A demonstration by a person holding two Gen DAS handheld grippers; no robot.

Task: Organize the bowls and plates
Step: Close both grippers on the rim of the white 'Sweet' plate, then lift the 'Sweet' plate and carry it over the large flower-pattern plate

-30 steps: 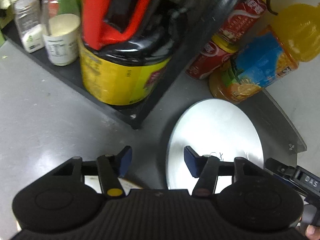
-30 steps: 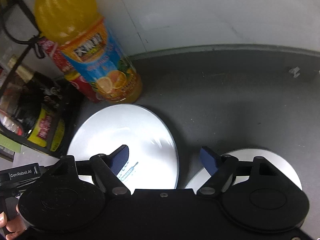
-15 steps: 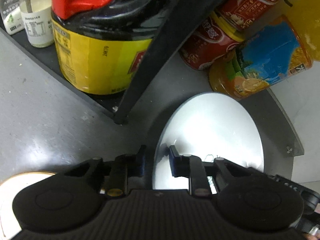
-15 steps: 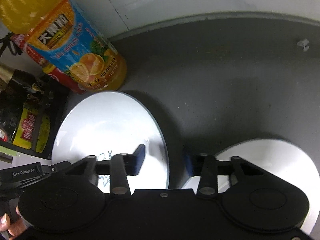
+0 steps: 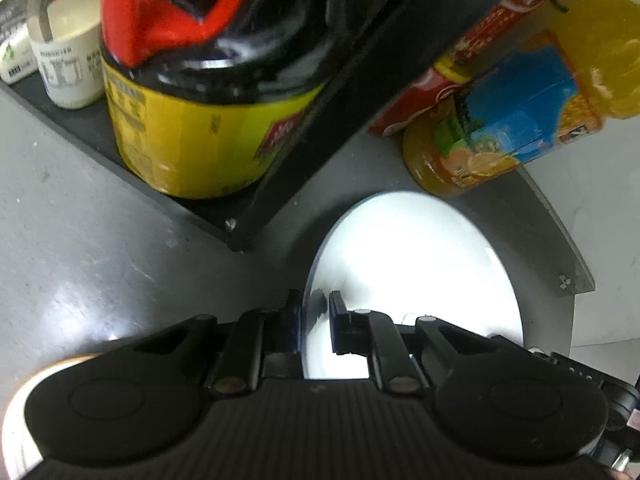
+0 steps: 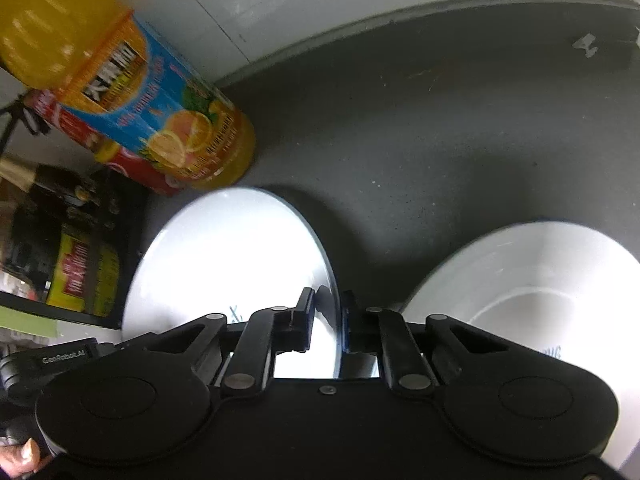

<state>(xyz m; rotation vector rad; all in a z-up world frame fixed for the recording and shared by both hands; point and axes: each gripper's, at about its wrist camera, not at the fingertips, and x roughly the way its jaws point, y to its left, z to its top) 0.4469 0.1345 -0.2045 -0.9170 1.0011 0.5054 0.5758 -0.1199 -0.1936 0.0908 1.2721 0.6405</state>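
Both grippers are pinching the same white plate (image 5: 416,264) at opposite edges. The left gripper (image 5: 315,316) has just been closing its jaws, and they are now pressing on the plate's left rim, one finger outside and one over the white face. The right gripper (image 6: 327,322) has likewise been closing, and its jaws are now clamping the plate's right rim. Gripping it from two sides is probably meant to keep a flat, slippery plate level while it is being lifted, since one thin edge pinch would let it tip.

The plate is lying on the dark table (image 6: 420,128), near the wall. A second white dish (image 6: 532,280), perhaps a shallow bowl, is sitting just to its right, apart from it, and looks like the likely place for stacking. Another pale, orange-rimmed dish (image 5: 20,420) is showing at the left gripper's lower left corner.

An orange juice bottle (image 6: 160,120) and red cans (image 5: 416,108) are standing just behind the plate, so lifting it forward risks knocking them. A black rack (image 5: 280,184) holding a big dark bottle with a yellow label (image 5: 192,132) is crowding the left side, leaving little room for swinging that way.
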